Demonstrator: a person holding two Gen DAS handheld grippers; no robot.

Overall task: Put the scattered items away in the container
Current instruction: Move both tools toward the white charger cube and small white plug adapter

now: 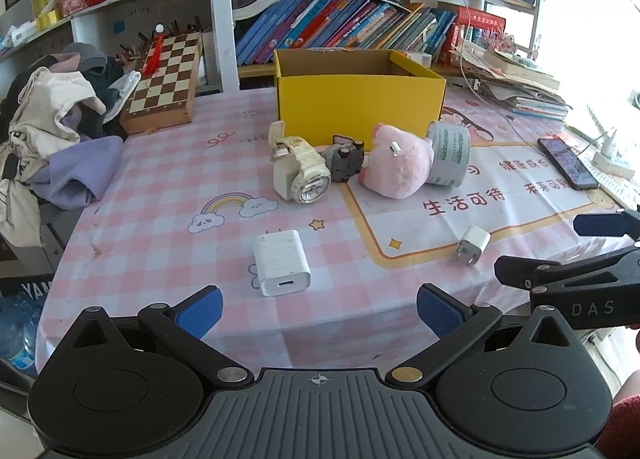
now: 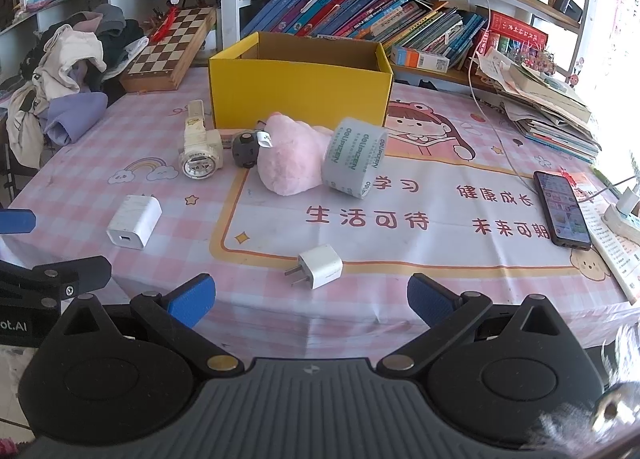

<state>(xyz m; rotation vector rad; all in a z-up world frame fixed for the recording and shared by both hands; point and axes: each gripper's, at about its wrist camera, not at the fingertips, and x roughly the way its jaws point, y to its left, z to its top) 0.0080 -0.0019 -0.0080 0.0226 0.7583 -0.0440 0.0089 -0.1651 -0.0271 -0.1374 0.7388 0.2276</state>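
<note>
Tongs, left (image 1: 318, 309) and right (image 2: 310, 299), both spread wide and holding nothing, short of two chargers

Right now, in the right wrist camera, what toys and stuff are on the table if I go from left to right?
Big white charger → watch → grey toy → pink plush → small white plug → tape roll → phone.

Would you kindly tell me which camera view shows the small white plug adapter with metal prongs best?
The right wrist view: the small white plug adapter lies near centre, prongs clearly visible. The left wrist view shows it smaller, off to the right.
</note>
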